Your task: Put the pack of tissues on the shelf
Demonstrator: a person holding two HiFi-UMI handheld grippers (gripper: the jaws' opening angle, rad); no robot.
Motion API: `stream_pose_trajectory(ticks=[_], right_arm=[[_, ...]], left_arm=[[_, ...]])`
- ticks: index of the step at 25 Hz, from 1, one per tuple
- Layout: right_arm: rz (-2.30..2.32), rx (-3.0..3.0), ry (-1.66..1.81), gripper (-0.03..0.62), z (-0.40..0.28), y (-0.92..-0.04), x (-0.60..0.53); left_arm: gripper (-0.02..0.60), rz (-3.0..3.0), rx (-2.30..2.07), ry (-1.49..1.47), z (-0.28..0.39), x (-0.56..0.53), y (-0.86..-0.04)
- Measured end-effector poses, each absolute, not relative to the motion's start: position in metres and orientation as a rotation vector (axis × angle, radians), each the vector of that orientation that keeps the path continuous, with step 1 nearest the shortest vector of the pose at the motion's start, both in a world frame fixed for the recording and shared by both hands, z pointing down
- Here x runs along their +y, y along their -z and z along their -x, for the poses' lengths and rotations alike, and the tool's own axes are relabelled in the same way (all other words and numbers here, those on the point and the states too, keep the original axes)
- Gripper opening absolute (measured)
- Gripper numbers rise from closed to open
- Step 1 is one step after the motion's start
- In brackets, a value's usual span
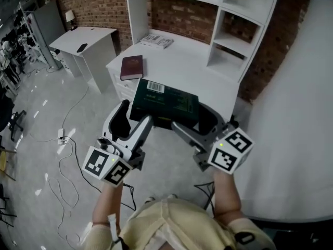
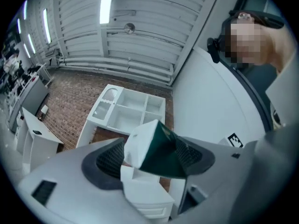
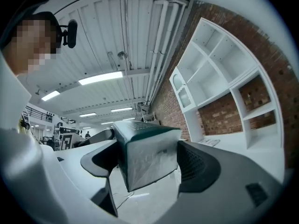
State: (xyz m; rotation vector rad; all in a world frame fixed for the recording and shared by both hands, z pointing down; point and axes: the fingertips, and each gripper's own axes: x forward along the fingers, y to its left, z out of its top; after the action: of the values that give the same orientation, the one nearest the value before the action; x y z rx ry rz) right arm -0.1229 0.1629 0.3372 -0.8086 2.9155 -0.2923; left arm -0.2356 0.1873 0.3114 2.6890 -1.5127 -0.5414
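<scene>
The pack of tissues [image 1: 164, 104] is a dark green box with a barcode label, held in the air at the front edge of the white desk [image 1: 177, 61]. My left gripper [image 1: 136, 116] clamps its left end and my right gripper [image 1: 196, 121] its right end, both with jaws spread wide. In the left gripper view the pack [image 2: 159, 148] fills the gap between the pads of the left gripper [image 2: 152, 155]. In the right gripper view the pack [image 3: 147, 155] sits between the pads of the right gripper [image 3: 147, 164]. The white shelf unit [image 1: 234, 30] stands on the desk's back right.
A maroon book [image 1: 131, 66] lies on the desk's left part, and a printed booklet [image 1: 156, 40] lies further back. A second white desk [image 1: 88, 40] stands to the left. Cables [image 1: 67, 155] trail over the floor. A brick wall is behind the shelf.
</scene>
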Motion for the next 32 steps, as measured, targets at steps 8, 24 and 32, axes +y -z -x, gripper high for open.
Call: stream_pose_trajectory(ticks=[8, 24, 32], right_arm=[[0.833, 2.851, 0.28, 0.374, 0.069, -0.32, 0.123], [0.991, 2.82, 0.272, 0.374, 0.085, -0.295, -0.021], [1.048, 2.802, 0.173, 0.374, 0.089, -0.291, -0.035]], left_arm=[[0.322, -2.742, -1.467, 0.664, 0.175, 0.143, -0.292], [0.322, -2.795, -1.321, 0.676, 0.193, -0.012, -0.264], [0.322, -2.852, -1.256, 0.701, 0.197, -0.03, -0.263]])
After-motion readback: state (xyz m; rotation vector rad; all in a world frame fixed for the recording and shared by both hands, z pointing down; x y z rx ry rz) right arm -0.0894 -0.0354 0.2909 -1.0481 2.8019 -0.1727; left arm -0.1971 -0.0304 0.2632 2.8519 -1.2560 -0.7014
